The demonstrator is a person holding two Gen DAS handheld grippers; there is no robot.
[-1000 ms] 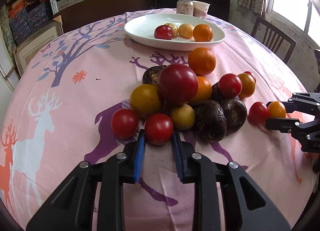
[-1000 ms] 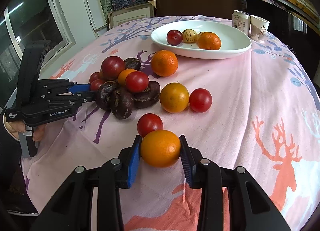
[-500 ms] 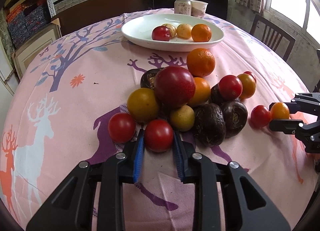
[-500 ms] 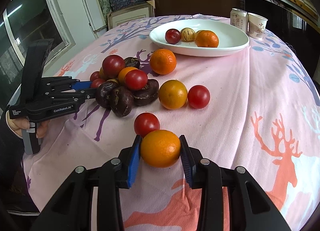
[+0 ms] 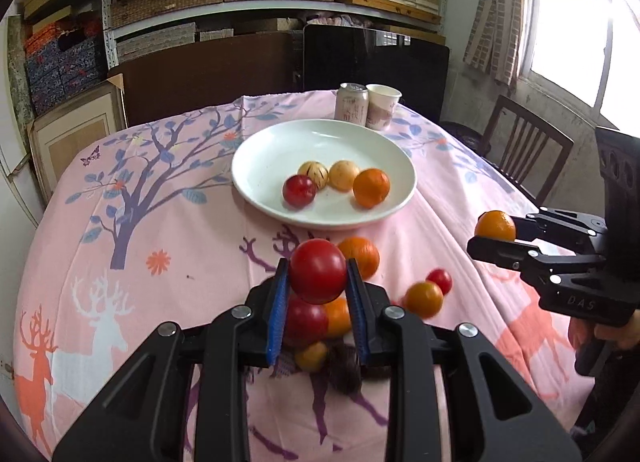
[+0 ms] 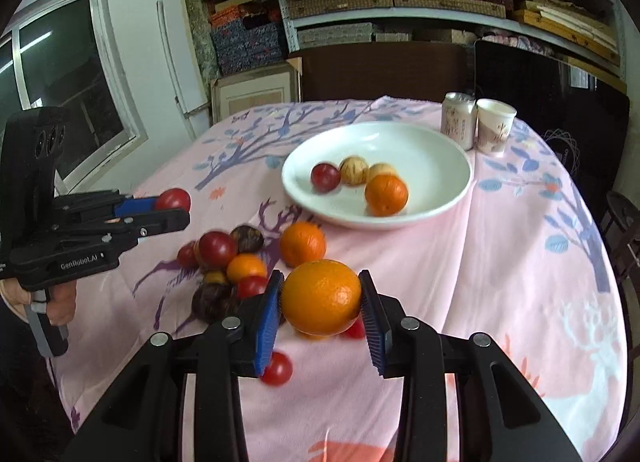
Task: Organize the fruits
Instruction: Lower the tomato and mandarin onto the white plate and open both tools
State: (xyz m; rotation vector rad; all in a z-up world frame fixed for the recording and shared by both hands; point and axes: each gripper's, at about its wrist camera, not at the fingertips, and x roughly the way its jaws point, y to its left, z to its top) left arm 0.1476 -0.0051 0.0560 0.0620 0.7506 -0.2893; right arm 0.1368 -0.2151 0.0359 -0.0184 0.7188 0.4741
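My left gripper is shut on a red tomato, held above the table; in the right wrist view the same gripper and red tomato show at the left. My right gripper is shut on an orange, also lifted; the left wrist view shows that gripper and the orange at the right. A white plate at the back holds a red fruit, two pale yellow fruits and an orange. A pile of loose fruit lies on the pink cloth below both grippers.
A drink can and a paper cup stand behind the plate. A wooden chair is at the table's right side. Shelves with stacked boxes fill the back wall. A hand holds the left gripper's handle.
Both grippers have risen off the table, each carrying its fruit: the left with the tomato, the right with the orange. The views now tilt up toward the plate and shelves.
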